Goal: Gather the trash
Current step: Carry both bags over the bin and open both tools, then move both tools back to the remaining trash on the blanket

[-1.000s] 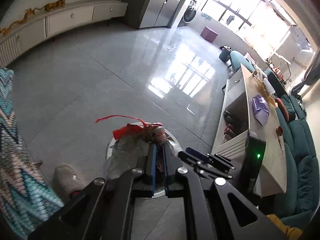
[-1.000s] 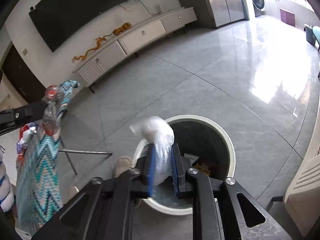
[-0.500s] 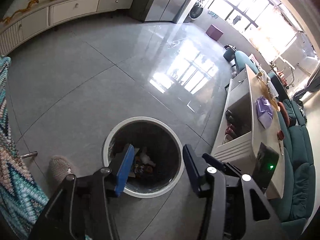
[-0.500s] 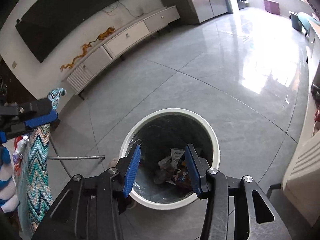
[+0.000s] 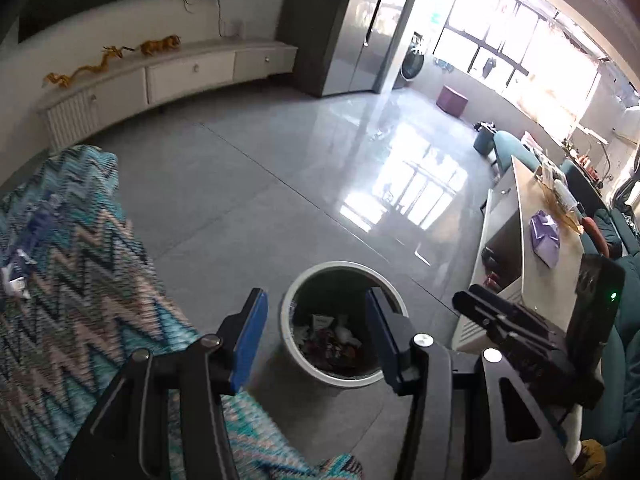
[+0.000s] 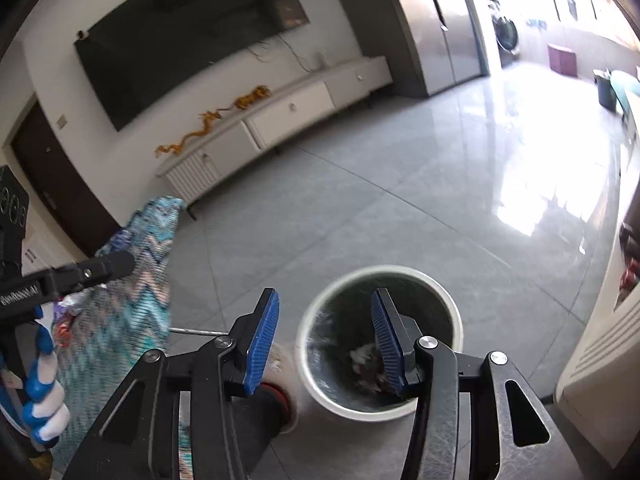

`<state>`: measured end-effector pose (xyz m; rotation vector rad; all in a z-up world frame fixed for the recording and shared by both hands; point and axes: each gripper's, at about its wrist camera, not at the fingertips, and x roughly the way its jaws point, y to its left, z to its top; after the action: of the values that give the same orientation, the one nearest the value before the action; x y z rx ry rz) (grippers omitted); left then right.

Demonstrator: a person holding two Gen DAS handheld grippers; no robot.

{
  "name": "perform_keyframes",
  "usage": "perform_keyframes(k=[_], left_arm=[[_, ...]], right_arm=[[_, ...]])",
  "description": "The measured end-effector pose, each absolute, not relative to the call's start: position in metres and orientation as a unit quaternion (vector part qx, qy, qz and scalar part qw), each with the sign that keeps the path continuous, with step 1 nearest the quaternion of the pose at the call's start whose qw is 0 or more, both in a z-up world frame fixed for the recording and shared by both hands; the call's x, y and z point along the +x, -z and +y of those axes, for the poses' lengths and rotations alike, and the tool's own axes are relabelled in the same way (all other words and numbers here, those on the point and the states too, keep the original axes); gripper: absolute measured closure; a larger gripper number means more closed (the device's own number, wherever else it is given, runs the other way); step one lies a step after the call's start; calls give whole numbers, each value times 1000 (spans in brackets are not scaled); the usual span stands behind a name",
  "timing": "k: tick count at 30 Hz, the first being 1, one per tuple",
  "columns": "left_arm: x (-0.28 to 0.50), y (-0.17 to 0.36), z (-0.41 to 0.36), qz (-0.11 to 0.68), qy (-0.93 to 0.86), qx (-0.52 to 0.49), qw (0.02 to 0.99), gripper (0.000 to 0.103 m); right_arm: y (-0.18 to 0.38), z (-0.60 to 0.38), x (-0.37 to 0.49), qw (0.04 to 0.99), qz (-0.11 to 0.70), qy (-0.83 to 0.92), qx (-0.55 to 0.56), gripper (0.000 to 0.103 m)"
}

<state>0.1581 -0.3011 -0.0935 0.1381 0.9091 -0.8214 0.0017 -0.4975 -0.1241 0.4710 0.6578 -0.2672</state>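
Note:
A round white bin [image 5: 344,267] stands on the grey floor with wrappers and paper [image 5: 334,334] in its dark bottom. My left gripper [image 5: 315,300] hangs open above and short of it, nothing between its blue pads. In the right wrist view the same bin [image 6: 380,271] lies under my right gripper [image 6: 325,300], which is also open and empty. One finger of the left gripper [image 6: 100,268] pokes in from the left. More blurred wrappers [image 5: 18,278] lie on a zigzag cloth [image 5: 68,308] to the left.
A pale coffee table [image 5: 532,276] with a purple wrapper [image 5: 544,232] stands right of the bin, a teal sofa [image 5: 624,344] behind it. A person's beige slipper [image 6: 278,360] sits beside the bin. A white TV cabinet [image 6: 288,116] lines the far wall.
A second ago the left gripper was shut on a red-ribboned bundle and the right on a clear plastic bag over the bin. Both opened, the trash dropped in, and both grippers rose.

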Motion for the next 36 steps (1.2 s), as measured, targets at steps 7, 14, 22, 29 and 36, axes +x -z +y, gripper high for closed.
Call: perform_keyframes(k=[7,14,22,29,36], left_arm=[[151,70,-228,401,357,54,842,54],[148,50,-141,380,310,17,871,54],[157,51,-50,375,242,-18,895,54],[172,67,17,379,188,-41,905,54],[187,87,72,387,141,-61,909,40]], right_arm=[[75,-450,9,933,290,94,193,53],[35,-396,23,948,275,48,149,52],[9,-336,51,956,274,-10,107,51],[10,-282,91,951,295,-63,70,51],[14,-233,133,944,309,-110,38,38]])
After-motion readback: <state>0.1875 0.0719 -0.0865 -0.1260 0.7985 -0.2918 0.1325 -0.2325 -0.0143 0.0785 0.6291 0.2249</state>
